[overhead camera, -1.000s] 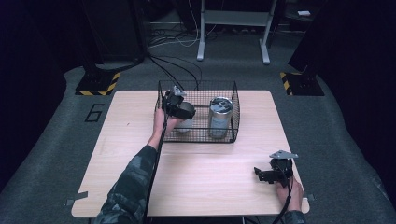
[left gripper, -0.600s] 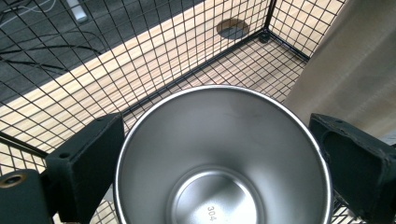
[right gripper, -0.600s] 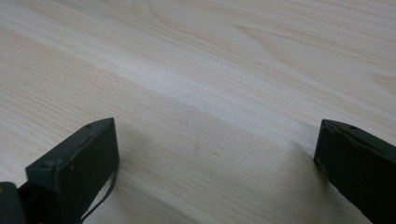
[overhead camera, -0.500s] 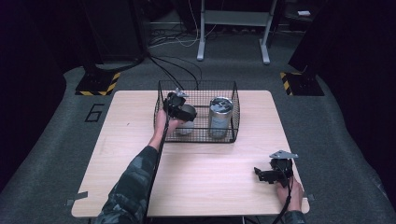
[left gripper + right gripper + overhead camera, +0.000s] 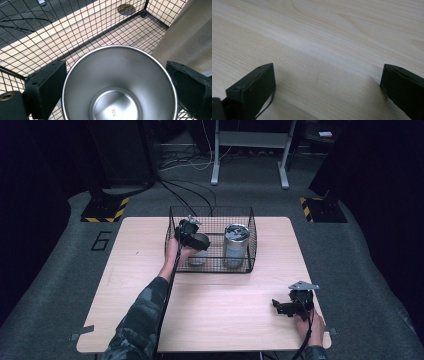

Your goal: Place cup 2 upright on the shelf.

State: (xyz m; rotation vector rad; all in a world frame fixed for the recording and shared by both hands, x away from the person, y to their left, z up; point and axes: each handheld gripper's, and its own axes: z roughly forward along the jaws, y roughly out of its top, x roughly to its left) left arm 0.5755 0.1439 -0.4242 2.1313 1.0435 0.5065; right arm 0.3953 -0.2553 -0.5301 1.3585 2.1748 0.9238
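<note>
On the left, the left gripper (image 5: 192, 240) reaches into the wire basket (image 5: 212, 268), its jaws spread on either side of a steel cup (image 5: 119, 85) standing upright in the basket's left half, beside a taller metal can (image 5: 236, 245). I cannot tell whether the pads touch the rim. The step looks like either grasping or setting down the cup; the next move needs care around the basket walls. The forearm stretches forward, wrist angled down. On the right, the right gripper (image 5: 290, 306) rests near the table (image 5: 150, 285) edge, jaws wide apart and empty.
</note>
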